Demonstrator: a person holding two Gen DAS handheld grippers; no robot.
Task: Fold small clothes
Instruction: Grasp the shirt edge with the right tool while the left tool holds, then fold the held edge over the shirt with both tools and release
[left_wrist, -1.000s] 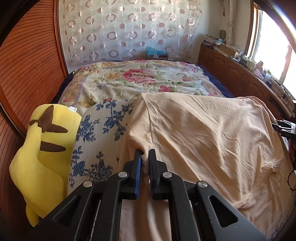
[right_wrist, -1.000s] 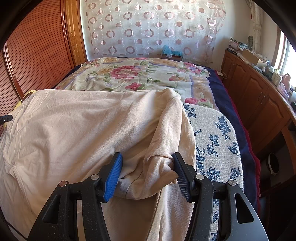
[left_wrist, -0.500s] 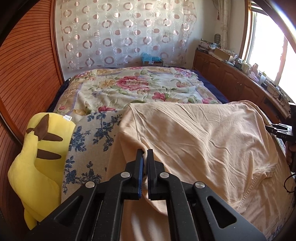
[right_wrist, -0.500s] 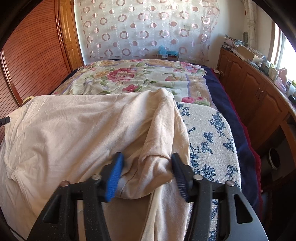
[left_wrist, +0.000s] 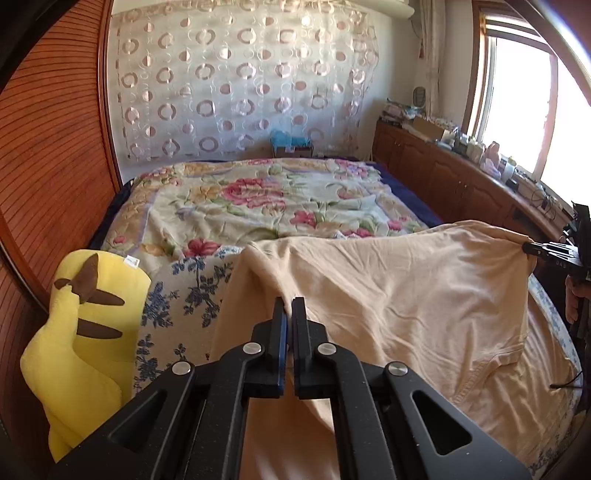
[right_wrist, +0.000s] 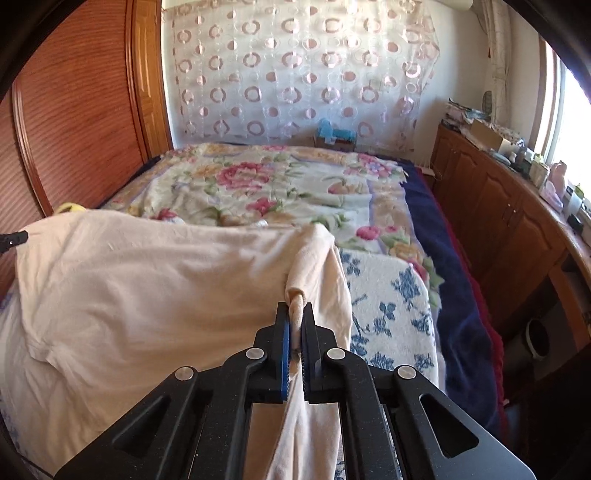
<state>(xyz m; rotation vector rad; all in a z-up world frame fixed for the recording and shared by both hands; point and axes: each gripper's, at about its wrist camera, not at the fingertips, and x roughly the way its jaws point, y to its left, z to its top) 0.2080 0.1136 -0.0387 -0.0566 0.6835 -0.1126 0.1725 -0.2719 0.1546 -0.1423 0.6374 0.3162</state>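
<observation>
The near hem of the cream shirt (left_wrist: 388, 295) drops out of sight under both tools, and its far edge hides part of the flowered quilt (left_wrist: 258, 199). The left gripper (left_wrist: 289, 314) is clamped tight on one corner of the shirt. The right gripper (right_wrist: 294, 321) has just been closing and now pinches a bunched fold of the same cloth. The shirt hangs stretched between them above the blue-flowered cover (right_wrist: 388, 295) on the bed. A yellow plush toy (left_wrist: 88, 332) sits beside it.
</observation>
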